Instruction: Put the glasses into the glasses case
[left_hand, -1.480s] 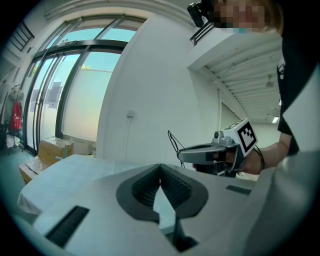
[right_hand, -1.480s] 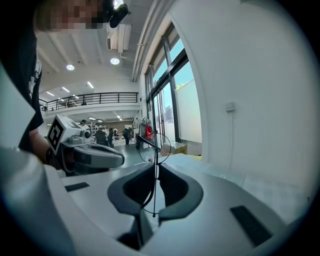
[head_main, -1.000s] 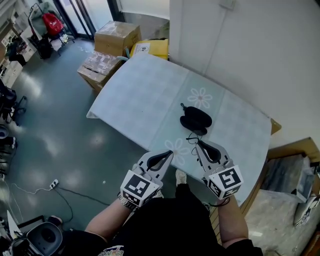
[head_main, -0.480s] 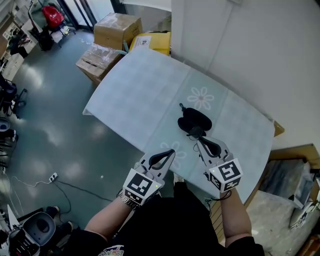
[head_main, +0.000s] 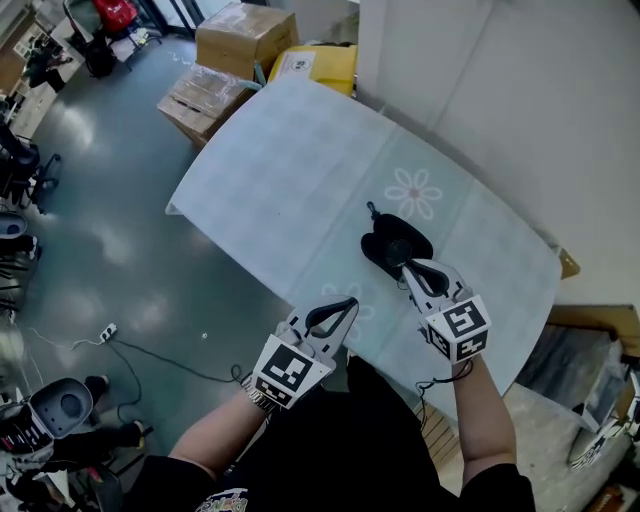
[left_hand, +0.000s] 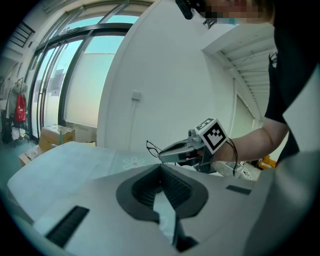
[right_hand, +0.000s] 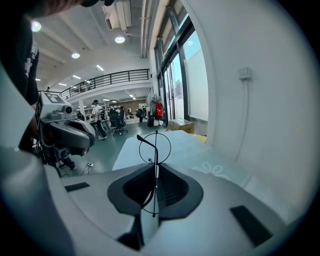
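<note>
An open black glasses case (head_main: 384, 238) lies on the pale blue flowered tablecloth (head_main: 300, 170). My right gripper (head_main: 409, 265) hangs just over the case's near end, shut on thin round wire-rimmed glasses (right_hand: 155, 147). The right gripper view shows a lens ring and a temple arm sticking up from between the jaws (right_hand: 156, 167). The left gripper view shows the same glasses (left_hand: 152, 148) at the tip of the right gripper (left_hand: 161, 156). My left gripper (head_main: 348, 302) is shut with nothing in it, near the table's front edge, left of the case.
Cardboard boxes (head_main: 245, 35), a plastic-wrapped box (head_main: 205, 95) and a yellow package (head_main: 320, 65) stand on the floor past the table's far end. A white wall (head_main: 520, 110) runs along the table's right side. The grey floor lies to the left.
My right gripper has carried the glasses forward, from the table in front of the case to above the case's near end. The left gripper has hardly moved.
</note>
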